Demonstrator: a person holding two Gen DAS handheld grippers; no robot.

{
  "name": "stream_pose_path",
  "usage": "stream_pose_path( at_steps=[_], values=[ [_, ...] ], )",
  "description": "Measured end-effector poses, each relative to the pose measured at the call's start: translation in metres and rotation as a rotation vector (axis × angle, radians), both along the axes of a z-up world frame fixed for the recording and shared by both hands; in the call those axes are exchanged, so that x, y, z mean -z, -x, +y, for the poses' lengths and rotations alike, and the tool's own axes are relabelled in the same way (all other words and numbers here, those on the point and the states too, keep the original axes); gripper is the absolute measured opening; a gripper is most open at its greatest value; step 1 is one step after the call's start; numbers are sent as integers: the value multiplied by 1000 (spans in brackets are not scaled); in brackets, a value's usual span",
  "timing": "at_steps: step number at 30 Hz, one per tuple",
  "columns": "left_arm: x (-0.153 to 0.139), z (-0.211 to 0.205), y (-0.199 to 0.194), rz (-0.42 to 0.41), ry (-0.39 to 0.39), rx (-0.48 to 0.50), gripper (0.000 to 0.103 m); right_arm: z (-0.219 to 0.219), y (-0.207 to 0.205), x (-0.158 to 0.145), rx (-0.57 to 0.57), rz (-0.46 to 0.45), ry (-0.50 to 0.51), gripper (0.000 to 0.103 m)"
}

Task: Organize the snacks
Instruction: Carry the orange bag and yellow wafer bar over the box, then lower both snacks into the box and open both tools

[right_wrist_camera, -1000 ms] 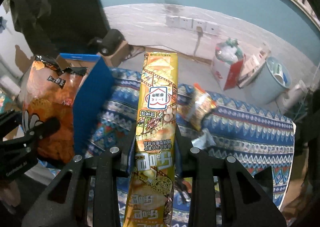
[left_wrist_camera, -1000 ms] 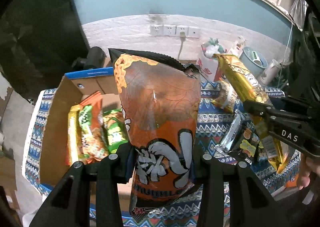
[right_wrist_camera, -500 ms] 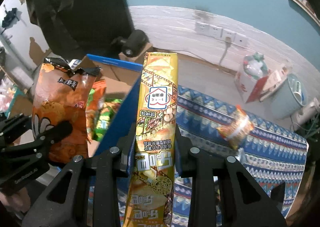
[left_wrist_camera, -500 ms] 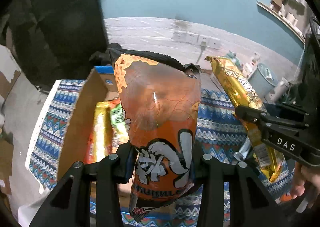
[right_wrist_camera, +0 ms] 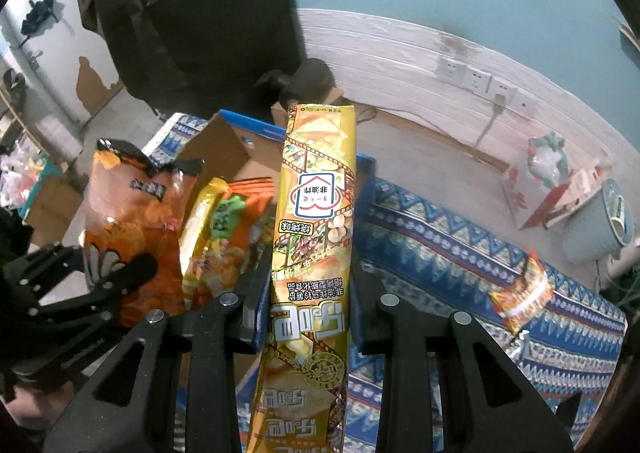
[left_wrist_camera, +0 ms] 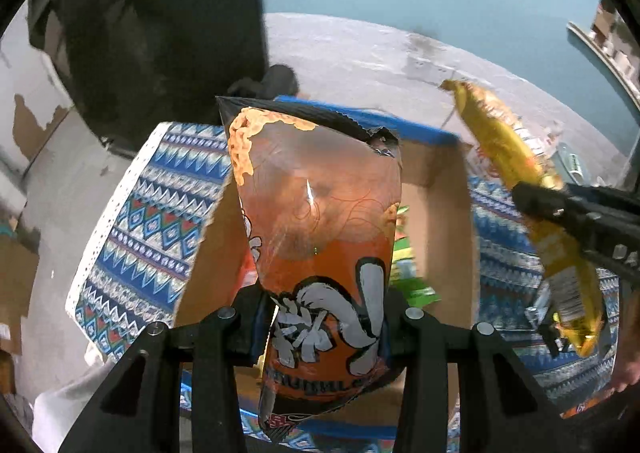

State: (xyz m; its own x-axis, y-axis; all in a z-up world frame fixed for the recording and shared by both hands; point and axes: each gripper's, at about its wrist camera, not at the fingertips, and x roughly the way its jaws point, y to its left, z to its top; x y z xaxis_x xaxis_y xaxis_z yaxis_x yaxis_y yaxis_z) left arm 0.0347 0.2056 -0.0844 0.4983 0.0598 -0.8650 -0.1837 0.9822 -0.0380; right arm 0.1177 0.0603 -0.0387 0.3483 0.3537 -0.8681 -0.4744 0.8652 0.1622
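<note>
My left gripper (left_wrist_camera: 324, 317) is shut on an orange chip bag (left_wrist_camera: 320, 221) and holds it upright over the open cardboard box (left_wrist_camera: 440, 213). My right gripper (right_wrist_camera: 308, 301) is shut on a long yellow snack pack (right_wrist_camera: 316, 213), held upright at the box's right wall (right_wrist_camera: 366, 189). The right gripper with the yellow pack (left_wrist_camera: 516, 173) shows at the right of the left wrist view. The left gripper with the orange bag (right_wrist_camera: 128, 209) shows at the left of the right wrist view. Green, yellow and orange packs (right_wrist_camera: 224, 221) lie inside the box.
The box stands on a table with a blue patterned cloth (right_wrist_camera: 440, 245). One small orange snack pack (right_wrist_camera: 520, 293) lies on the cloth to the right. A dark hanging coat (right_wrist_camera: 192, 13) is behind the box. A pale bucket (right_wrist_camera: 600, 225) and a bag stand on the floor.
Both grippers have moved left with their packs, from over the cloth to over the box. The box now fills the middle of both views.
</note>
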Motion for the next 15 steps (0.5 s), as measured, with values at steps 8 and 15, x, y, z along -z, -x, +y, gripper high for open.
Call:
stream_pose_path(
  at_steps=[8,15],
  values=[
    [22,29,-3,60,21,-69,43,32,-6,17,-29,49,-9,29],
    [22,33,0,72,-22,-83,64,45,-11,27,-28,78,-17,29]
  ],
)
